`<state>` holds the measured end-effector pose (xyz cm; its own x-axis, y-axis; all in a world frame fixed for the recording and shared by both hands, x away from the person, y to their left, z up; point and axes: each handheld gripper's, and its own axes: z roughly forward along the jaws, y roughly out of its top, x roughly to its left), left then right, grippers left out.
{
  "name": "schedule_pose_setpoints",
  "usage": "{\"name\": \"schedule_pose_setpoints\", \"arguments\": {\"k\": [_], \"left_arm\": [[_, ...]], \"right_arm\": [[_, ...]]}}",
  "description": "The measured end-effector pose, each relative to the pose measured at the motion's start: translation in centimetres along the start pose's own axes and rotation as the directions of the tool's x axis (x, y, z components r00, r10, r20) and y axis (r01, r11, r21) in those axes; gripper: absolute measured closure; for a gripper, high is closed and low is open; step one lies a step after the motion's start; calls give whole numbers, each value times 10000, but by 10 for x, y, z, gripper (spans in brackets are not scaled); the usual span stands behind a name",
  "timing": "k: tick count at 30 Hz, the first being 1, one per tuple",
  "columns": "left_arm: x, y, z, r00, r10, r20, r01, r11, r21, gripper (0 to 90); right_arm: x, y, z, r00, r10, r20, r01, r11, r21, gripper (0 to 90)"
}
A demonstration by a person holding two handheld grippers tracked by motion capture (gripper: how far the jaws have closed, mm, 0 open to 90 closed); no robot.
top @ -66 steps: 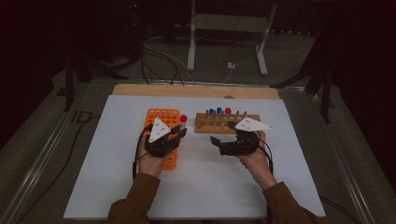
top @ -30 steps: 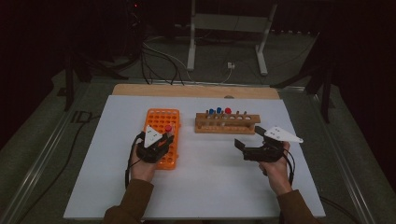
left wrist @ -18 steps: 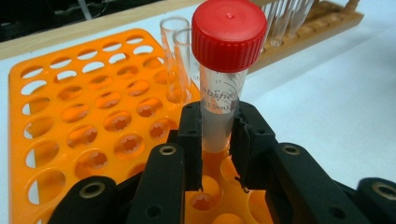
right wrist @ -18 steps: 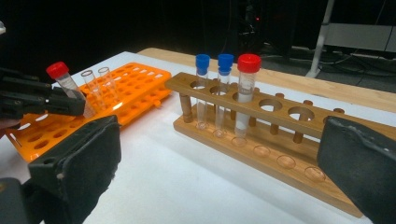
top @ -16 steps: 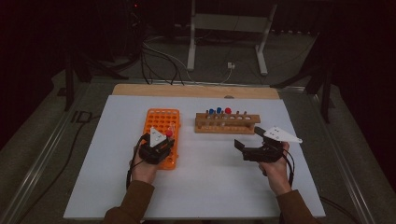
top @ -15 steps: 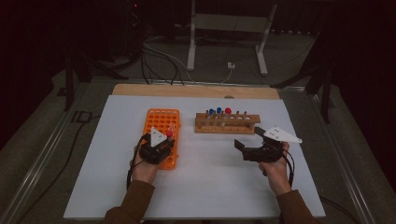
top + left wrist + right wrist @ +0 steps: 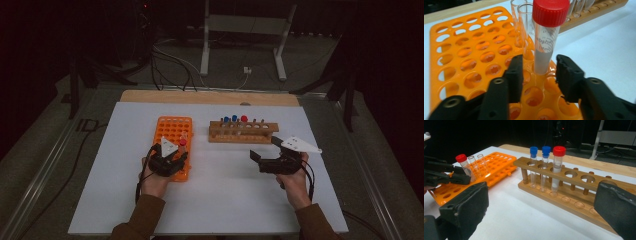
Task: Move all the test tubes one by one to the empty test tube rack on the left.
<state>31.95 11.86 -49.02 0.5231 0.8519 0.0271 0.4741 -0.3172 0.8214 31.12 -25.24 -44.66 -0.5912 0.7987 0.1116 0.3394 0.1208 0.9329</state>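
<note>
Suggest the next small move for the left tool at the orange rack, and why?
Probably back the left tool straight away from the red-capped tube. Its jaws have just been opening and now stand clear on both sides of the tube, which stands upright in a hole of the orange rack. A straight retreat avoids knocking the two uncapped tubes just behind it.

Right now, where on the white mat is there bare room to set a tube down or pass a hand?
Bare mat lies between the two hands and along the near edge, also left of the orange rack and right of the wooden rack. The narrow strip between the racks is tight. It is crowded at the red-capped tube, between the left gripper jaws.
</note>
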Motion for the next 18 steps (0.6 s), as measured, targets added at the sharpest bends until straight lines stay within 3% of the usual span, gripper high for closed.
{"name": "schedule_pose_setpoints", "arguments": {"k": [7,10,15,18], "left_arm": [[8,-1,-17,9972,-666,333,690,9946,-769,347],[9,-3,-26,9964,-766,371,802,9911,-1060,256],[16,-4,-34,9882,-1399,626,1475,9793,-1387,131],[20,-4,-35,9851,-1571,696,1654,9769,-1350,26]], "right_arm": [[0,0,0,10000,21,-16,-21,10000,-16,0],[0,1,0,10000,52,-3,-52,10000,-53,0],[-1,2,0,9999,112,32,-112,9999,-54,0],[-1,5,2,10000,72,27,-72,10000,-6,0]]}}
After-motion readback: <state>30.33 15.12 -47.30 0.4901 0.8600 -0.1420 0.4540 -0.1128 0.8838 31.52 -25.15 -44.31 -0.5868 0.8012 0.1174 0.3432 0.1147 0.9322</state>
